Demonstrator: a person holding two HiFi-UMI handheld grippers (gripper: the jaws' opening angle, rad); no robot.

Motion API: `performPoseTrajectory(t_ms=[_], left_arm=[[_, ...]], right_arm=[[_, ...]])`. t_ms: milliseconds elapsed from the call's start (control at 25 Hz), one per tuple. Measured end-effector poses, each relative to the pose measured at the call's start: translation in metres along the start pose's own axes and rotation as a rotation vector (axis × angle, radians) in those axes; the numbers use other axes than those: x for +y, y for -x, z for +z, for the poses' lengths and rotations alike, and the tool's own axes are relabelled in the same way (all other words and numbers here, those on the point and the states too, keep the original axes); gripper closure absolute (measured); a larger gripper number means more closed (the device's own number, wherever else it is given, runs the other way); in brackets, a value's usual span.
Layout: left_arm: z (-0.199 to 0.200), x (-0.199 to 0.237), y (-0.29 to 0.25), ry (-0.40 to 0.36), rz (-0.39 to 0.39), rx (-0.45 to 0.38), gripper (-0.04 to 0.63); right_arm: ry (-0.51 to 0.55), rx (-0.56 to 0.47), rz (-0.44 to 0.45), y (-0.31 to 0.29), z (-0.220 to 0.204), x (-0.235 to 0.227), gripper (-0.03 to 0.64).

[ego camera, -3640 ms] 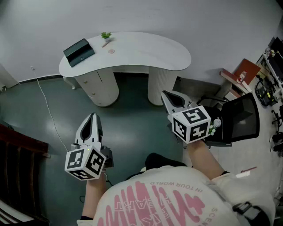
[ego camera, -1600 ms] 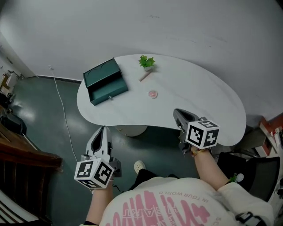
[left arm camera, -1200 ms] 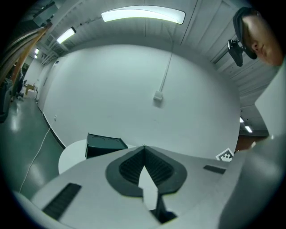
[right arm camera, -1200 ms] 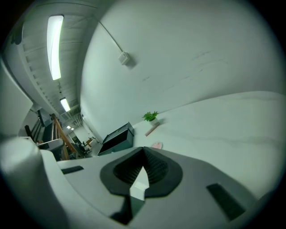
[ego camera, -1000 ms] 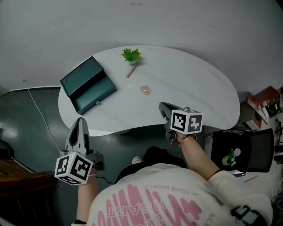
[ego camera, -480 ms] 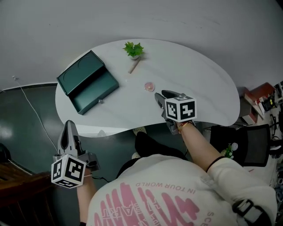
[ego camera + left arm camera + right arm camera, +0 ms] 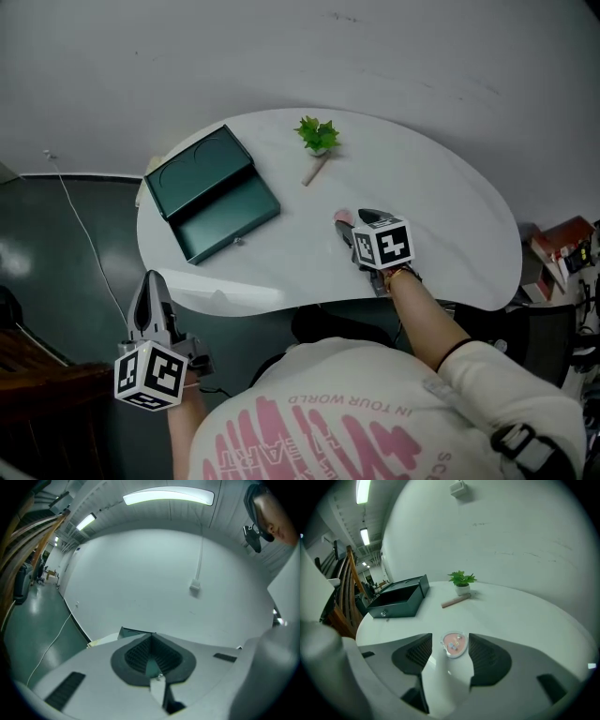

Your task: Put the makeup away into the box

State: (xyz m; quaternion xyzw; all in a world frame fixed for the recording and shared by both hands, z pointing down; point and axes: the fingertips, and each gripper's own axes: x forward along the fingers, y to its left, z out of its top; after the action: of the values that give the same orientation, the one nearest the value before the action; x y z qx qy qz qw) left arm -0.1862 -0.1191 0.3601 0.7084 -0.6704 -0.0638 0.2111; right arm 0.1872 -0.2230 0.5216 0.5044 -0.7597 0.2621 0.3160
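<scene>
Jaws of right gripper [image 7: 450,642] just been opening, wide, pink compact [image 7: 455,645] between, untouched, on table [image 7: 525,620]; left gripper [image 7: 151,637] jaws together.

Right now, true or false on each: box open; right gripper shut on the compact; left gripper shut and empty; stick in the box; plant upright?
1. The box is open. True.
2. The right gripper is shut on the compact. False: its jaws have just been opening and stand apart. The compact lies on the table between them, and the pads do not press it.
3. The left gripper is shut with nothing in it. True.
4. The stick is in the box. False: it lies on the table beside the plant.
5. The plant stands upright on the table. True.
</scene>
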Motion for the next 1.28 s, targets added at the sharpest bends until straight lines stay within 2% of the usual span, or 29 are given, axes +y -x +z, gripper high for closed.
performPoseTrajectory(t_ms=[320, 920, 1280], left_arm=[[-0.001, 0.007, -0.022, 0.020, 0.026, 0.000, 0.594], [0.001, 0.015, -0.035, 0.045, 0.067, -0.009, 0.594], [0.002, 0.018, -0.026, 0.045, 0.088, -0.022, 0.594]], right_arm=[[0.070, 0.077, 0.012, -0.029, -0.001, -0.005, 0.383], [0.029, 0.127, 0.119, -0.038, 0.003, 0.006, 0.391], [0.013, 0.123, 0.140, -0.035, -0.001, 0.011, 0.390]])
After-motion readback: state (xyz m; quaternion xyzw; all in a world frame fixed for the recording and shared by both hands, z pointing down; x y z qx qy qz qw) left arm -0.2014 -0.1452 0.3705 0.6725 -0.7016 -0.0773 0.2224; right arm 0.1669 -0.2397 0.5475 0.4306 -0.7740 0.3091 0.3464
